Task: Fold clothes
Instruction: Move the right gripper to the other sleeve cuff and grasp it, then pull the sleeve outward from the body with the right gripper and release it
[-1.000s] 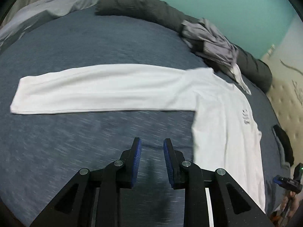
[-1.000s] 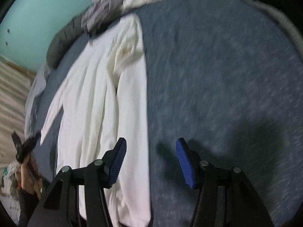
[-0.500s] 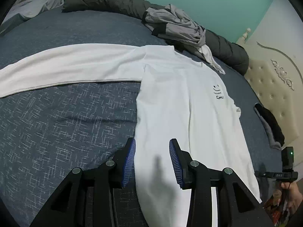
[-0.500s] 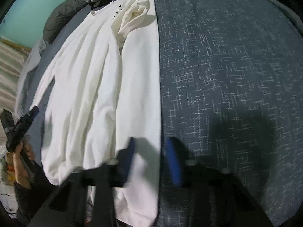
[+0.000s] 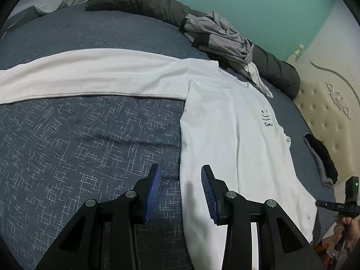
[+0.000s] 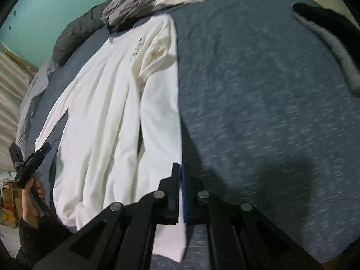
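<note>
A white long-sleeved shirt (image 5: 236, 135) lies face up on the blue bedspread (image 5: 78, 146), one sleeve (image 5: 90, 74) stretched out to the left. My left gripper (image 5: 181, 180) hovers open over the shirt's left side edge near the hem, its pads clear of the cloth. In the right wrist view the other sleeve (image 6: 159, 103) lies folded down along the shirt (image 6: 101, 112). My right gripper (image 6: 180, 168) is shut on that sleeve's lower end, and white cloth hangs below the jaws. A hand holding the left gripper (image 6: 29, 164) shows at the far left.
A crumpled grey garment (image 5: 218, 33) lies on a dark rolled quilt (image 5: 139, 2) along the teal wall. A black and grey garment (image 5: 321, 157) sits by the padded cream headboard (image 5: 326, 103). Bare bedspread (image 6: 258, 112) stretches right of the shirt.
My left gripper moved right from bare bedspread to the shirt's side edge and its jaws widened a little. My right gripper's jaws closed from wide open onto the folded sleeve's end.
</note>
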`<state>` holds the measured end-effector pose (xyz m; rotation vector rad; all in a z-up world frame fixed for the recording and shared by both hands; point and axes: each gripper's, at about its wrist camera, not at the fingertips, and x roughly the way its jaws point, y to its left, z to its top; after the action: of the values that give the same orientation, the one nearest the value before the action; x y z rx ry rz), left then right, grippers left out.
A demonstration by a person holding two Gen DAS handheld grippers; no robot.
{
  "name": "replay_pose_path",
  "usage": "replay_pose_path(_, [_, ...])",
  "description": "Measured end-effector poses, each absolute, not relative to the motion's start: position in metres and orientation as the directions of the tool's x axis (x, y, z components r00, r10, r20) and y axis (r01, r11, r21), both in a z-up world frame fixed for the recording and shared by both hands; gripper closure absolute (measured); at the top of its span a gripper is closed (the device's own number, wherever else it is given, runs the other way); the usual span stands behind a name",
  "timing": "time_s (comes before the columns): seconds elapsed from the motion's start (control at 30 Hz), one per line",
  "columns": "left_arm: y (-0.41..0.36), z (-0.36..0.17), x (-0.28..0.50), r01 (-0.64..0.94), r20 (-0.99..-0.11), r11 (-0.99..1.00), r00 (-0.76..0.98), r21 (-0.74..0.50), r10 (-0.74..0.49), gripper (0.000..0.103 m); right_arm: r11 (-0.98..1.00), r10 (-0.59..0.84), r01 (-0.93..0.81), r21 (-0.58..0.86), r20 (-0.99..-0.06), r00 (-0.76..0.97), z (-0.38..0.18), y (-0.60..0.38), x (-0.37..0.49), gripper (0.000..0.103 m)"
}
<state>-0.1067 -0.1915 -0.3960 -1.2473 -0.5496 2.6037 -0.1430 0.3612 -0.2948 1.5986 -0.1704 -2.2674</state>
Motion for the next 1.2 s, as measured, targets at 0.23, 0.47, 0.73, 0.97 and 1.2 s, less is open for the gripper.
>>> replay_pose_path(0.23, [-0.190, -0.399, -0.103, -0.019, -0.715, -0.913, -0.615, -0.407, 0.332, 0.062, -0.974, -0.225, 0.114, 0.194, -0.880, -0.419, -0.255, 0.425, -0.168, 0.102])
replay_pose_path(0.47, [-0.187, -0.399, -0.103, -0.024, -0.717, -0.916, -0.614, -0.400, 0.329, 0.062, -0.968, -0.243, 0.051, 0.245, -0.871, -0.428, -0.247, 0.472, -0.197, 0.102])
replay_pose_path(0.73, [-0.179, -0.400, -0.104, -0.039, -0.726, -0.922, -0.604, -0.384, 0.328, 0.062, -0.939, -0.338, 0.166, 0.300, -0.891, -0.303, -0.309, 0.416, -0.192, 0.047])
replay_pose_path(0.97, [-0.178, -0.402, -0.104, -0.038, -0.733, -0.924, -0.598, -0.380, 0.326, 0.062, -0.954, -0.275, 0.197, 0.226, -0.922, -0.272, -0.336, 0.390, -0.184, 0.083])
replay_pose_path(1.2, [-0.178, -0.404, -0.104, -0.036, -0.736, -0.925, -0.594, -0.379, 0.325, 0.062, -0.965, -0.237, 0.203, 0.168, -0.887, -0.397, -0.295, 0.404, -0.185, 0.101])
